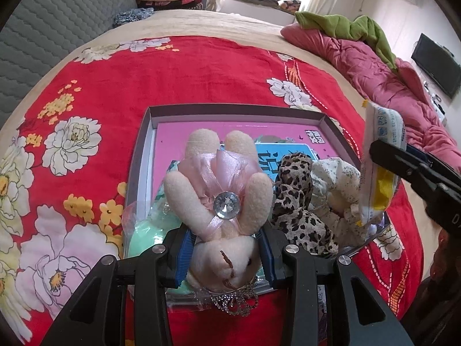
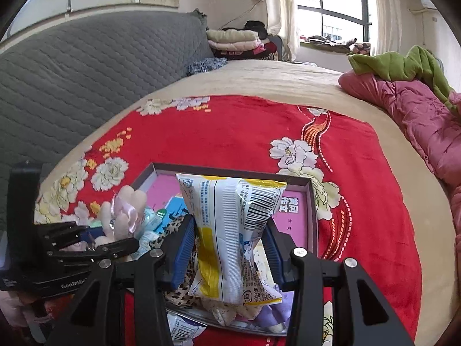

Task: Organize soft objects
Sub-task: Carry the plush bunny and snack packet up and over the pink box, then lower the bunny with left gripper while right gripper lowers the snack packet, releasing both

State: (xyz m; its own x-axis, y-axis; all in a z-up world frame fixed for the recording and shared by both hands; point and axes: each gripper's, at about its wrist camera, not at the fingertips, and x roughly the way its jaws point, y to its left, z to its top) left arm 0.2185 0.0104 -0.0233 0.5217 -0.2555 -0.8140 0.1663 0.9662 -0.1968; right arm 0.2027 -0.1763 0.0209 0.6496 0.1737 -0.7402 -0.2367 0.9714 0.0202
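The left tongs [image 1: 227, 255] were clenched on the head of a cream plush rabbit [image 1: 222, 201], which hung over the near edge of a shallow grey box [image 1: 233, 110] lying on the red floral blanket [image 1: 178, 69] of the bed. The right tongs [image 2: 227, 248] gripped a white-and-yellow packet [image 2: 227, 230] above the same box, beside the leopard-print fabric [image 1: 296, 201] and pale floral cloth [image 1: 334, 178] inside it.

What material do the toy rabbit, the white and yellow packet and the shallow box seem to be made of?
Toy rabbit: cream plush, seemingly, with a fuzzy nap; its pink bow looks like shiny satin ribbon.
White and yellow packet: thin glossy plastic film, likely; it crinkles and has crimped seams.
Shallow box: probably matte grey cardboard, with thin straight folded walls.
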